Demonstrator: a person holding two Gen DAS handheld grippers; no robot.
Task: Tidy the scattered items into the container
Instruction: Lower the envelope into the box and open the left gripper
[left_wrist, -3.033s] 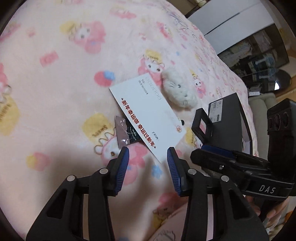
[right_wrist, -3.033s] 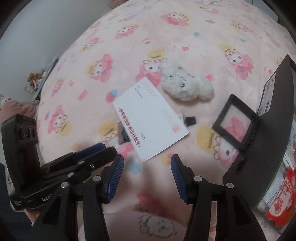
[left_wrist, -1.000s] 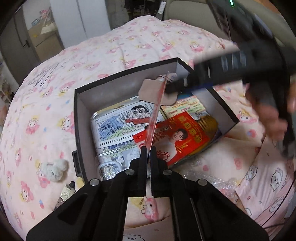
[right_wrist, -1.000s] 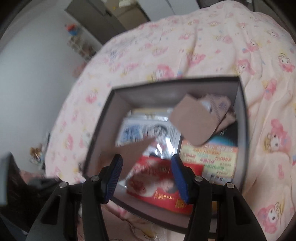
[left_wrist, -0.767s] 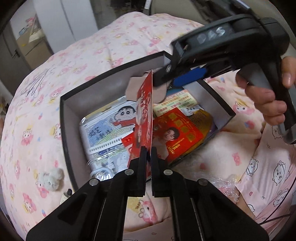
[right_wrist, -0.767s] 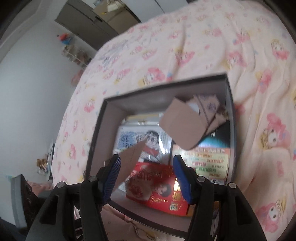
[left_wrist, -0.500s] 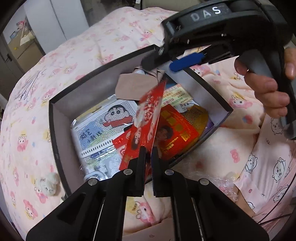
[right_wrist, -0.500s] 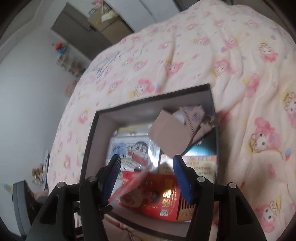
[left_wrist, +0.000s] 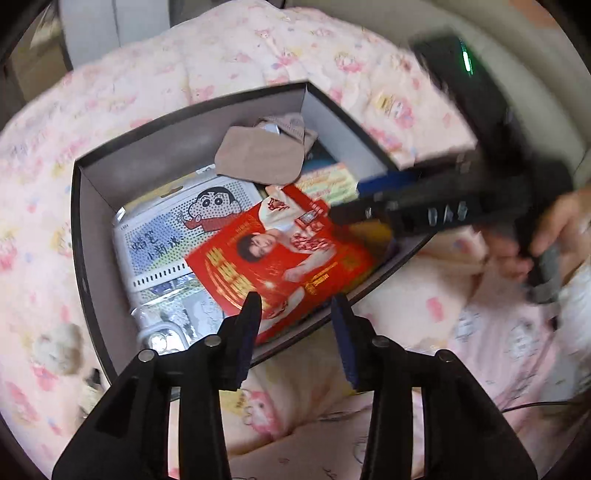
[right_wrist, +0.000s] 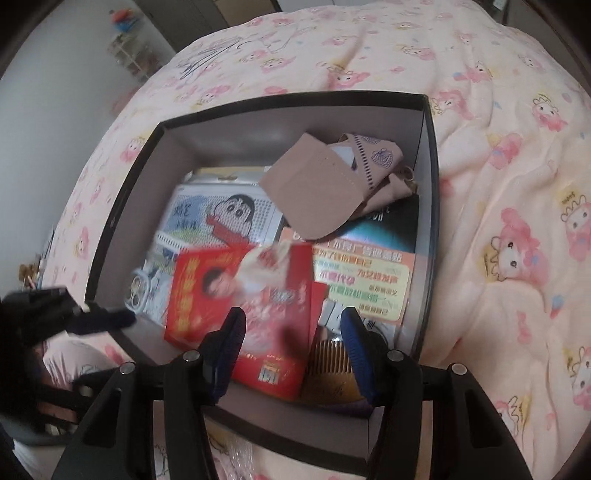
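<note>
A black box (left_wrist: 79, 236) with grey inner walls sits on the pink bed. Inside lie a red envelope (left_wrist: 280, 254), a cartoon-boy tin (left_wrist: 184, 225), a tan pouch (left_wrist: 258, 155) and printed cards. My left gripper (left_wrist: 295, 332) is open and empty over the box's near rim. My right gripper (right_wrist: 291, 354) is open and empty above the box (right_wrist: 122, 214); the red envelope (right_wrist: 258, 295) lies blurred just beyond its fingers. The right gripper body (left_wrist: 461, 206) crosses the box's right corner in the left wrist view.
A pink cartoon-print blanket (right_wrist: 517, 221) covers the bed all round the box. A white plush toy (left_wrist: 55, 347) lies on it left of the box. A comb (right_wrist: 332, 373) and a yellow-orange card (right_wrist: 365, 280) lie in the box. Cupboards stand beyond the bed.
My left gripper carried the red envelope over the box, then opened; the envelope dropped flat onto the box's contents. My right gripper stayed open above the box.
</note>
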